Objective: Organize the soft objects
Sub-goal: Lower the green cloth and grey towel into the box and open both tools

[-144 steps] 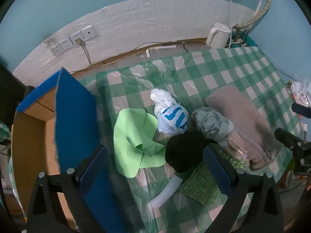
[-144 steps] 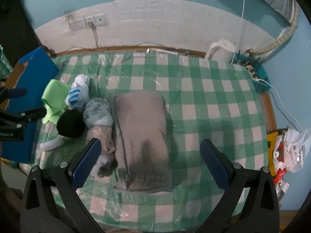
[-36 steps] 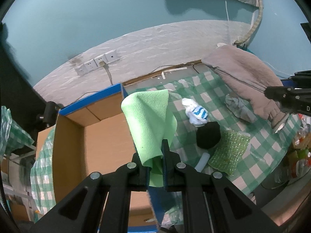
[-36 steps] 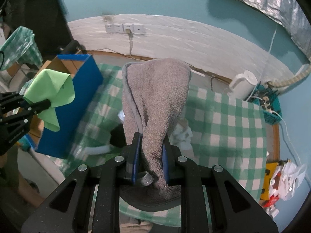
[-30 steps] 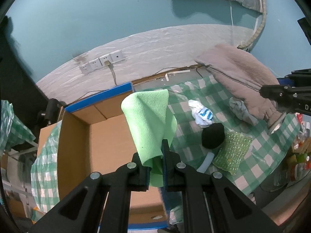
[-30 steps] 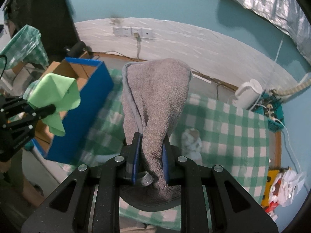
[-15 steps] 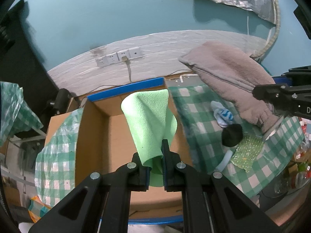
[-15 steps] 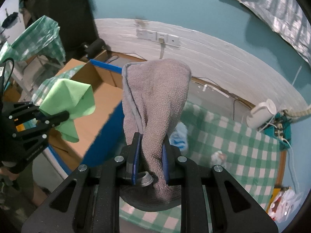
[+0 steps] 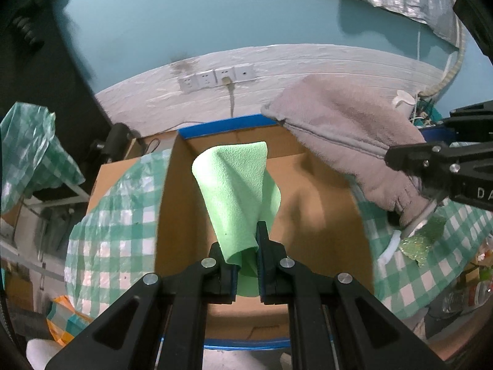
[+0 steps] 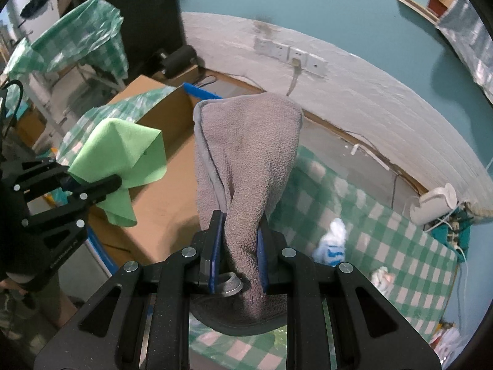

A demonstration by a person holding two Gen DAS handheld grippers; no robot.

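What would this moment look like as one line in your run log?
left gripper: shut on green cloth above cardboard box | right gripper: shut on grey towel

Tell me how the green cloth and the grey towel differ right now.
The green cloth is thin, smooth and bright; the grey towel is thick, looped terry and dull. The green cloth is the smaller piece, while the grey towel is bulkier and drapes past its claw on both sides. The left claw holds the green cloth; the right claw holds the grey towel. Both hang pinched in shut claws above the cardboard box.
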